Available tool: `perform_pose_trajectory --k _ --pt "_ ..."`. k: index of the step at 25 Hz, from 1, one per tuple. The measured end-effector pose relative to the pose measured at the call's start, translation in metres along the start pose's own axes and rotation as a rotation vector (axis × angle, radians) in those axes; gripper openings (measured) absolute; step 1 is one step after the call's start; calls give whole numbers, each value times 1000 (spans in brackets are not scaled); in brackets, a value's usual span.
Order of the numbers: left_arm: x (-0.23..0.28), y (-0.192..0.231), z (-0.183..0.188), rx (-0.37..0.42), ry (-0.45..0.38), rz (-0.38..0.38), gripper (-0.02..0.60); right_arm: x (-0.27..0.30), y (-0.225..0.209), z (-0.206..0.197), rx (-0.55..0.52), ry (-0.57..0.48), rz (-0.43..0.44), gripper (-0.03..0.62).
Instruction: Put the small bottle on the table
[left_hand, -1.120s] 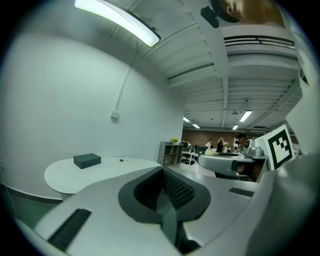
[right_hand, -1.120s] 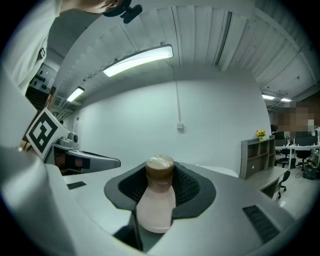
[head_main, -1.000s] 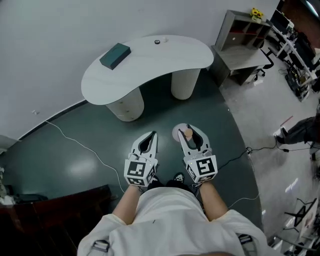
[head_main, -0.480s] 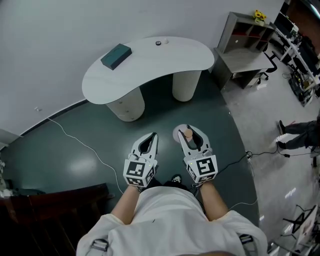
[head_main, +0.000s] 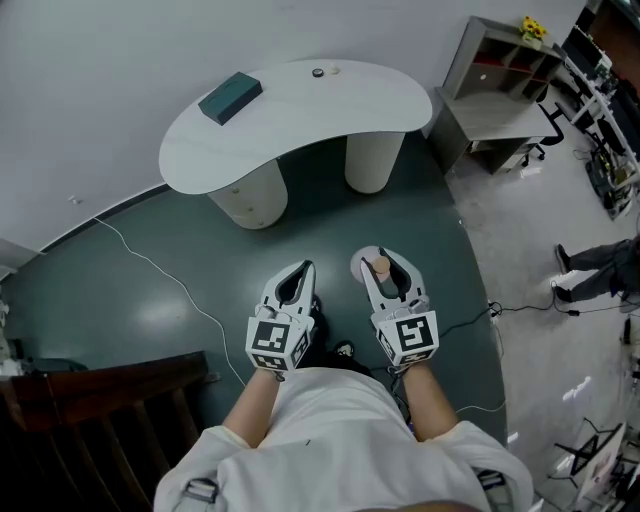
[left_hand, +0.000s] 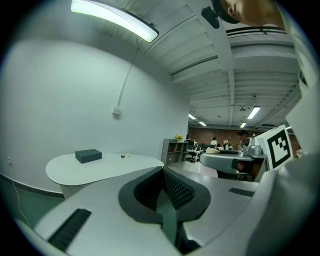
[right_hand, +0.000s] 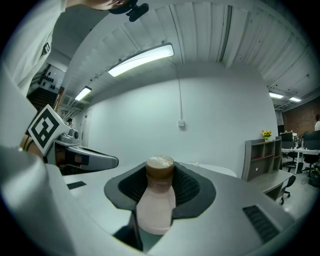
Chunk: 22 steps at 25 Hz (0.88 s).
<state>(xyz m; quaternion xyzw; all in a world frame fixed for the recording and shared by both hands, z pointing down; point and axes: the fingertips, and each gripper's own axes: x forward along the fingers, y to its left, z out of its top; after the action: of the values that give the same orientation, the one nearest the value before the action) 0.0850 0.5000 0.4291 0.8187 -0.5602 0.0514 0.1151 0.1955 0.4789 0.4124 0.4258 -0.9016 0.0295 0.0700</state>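
Note:
A small pale bottle (right_hand: 156, 200) with a brown cap stands upright between the jaws of my right gripper (head_main: 385, 272), which is shut on it; in the head view the small bottle (head_main: 379, 267) shows at the jaw tips. My left gripper (head_main: 295, 284) is beside it, shut, with nothing between its jaws (left_hand: 165, 200). Both are held close to my body over the dark floor. The white curved table (head_main: 300, 120) stands ahead against the wall, and the table (left_hand: 95, 167) also shows in the left gripper view, at the left.
A dark green box (head_main: 230, 98) and a small round thing (head_main: 318, 72) lie on the table. A white cable (head_main: 160, 280) runs over the floor. A grey shelf unit (head_main: 500, 95) stands at right. A dark wooden chair back (head_main: 100, 400) is at lower left.
The view has shifted slightly toward the table; the chair back shows more at lower left. Both grippers keep their hold and place relative to my body.

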Motion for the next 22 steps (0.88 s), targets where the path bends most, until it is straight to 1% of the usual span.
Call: perform_pose_trajectory --k 5,7,10,15,19,22 --pt "30 5 -4 -11 18 -19 18 17 -19 -5 10 6 -13 132" --pt "47 9 -5 -10 18 -30 18 26 -27 -10 3 8 -10 132" --pt "76 15 0 -6 12 -48 18 40 -45 -12 8 17 -32 132" --pt "134 49 17 -8 15 -81 18 93 -72 -3 -8 17 -36 132" --pt "182 70 32 12 29 -126 18 136 -95 13 0 -3 -57 132" --pt "208 85 48 27 19 -150 18 167 -111 23 1 -19 -67 132"
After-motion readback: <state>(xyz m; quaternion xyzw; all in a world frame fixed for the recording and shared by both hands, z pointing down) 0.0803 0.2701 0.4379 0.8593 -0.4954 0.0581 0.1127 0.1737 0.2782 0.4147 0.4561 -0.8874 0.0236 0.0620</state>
